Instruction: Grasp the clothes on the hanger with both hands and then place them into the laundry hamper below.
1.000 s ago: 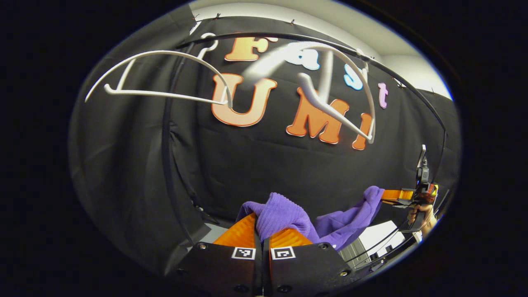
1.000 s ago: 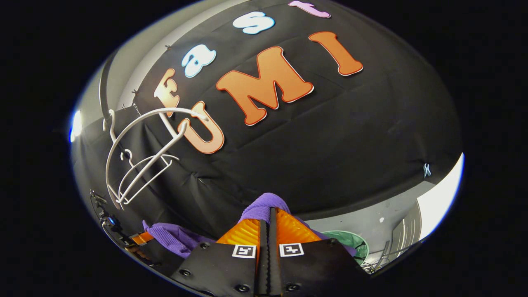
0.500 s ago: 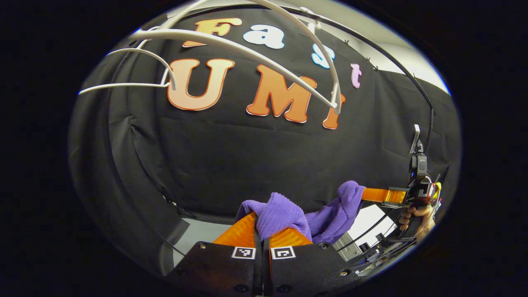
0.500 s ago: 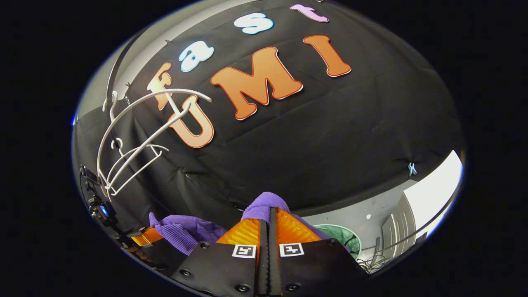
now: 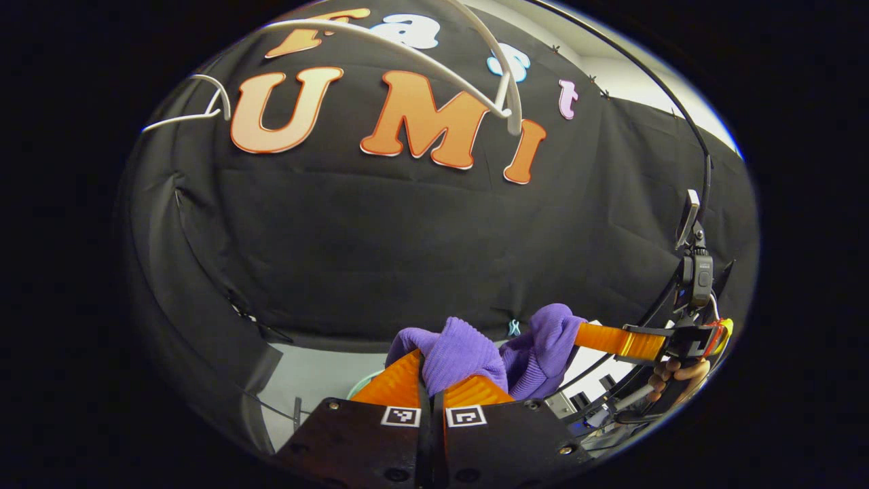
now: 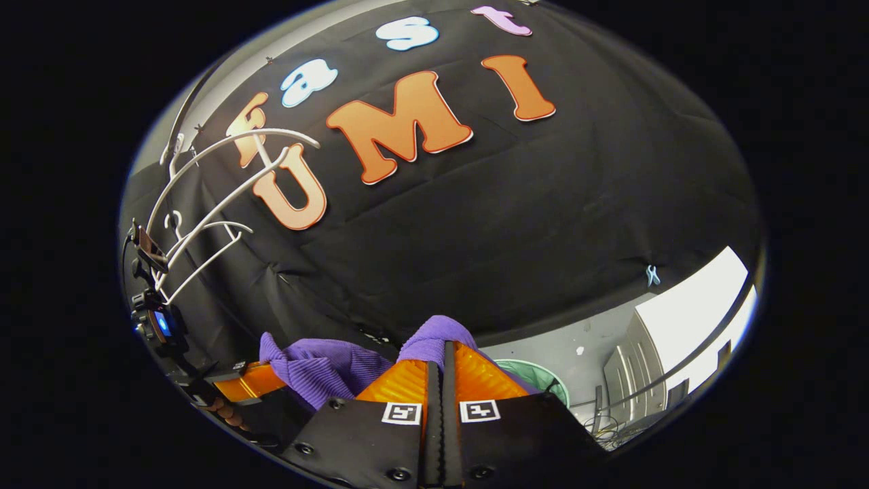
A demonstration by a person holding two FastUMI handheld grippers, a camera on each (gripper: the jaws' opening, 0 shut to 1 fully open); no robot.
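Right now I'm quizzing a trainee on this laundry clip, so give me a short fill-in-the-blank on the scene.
1. The cloth clamped in the left gripper is coloured ____.
2. The right gripper has its fingers ____ on that cloth.
3. The white hangers high on the rail carry ____ clothes.
4. The green-rimmed hamper lies ____ the right gripper.

Missing words: purple; shut; no; below

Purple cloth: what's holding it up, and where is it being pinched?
Both tools hold the purple cloth. The left tool pinches one bunched end, the right tool pinches the other end, and the cloth sags between them.
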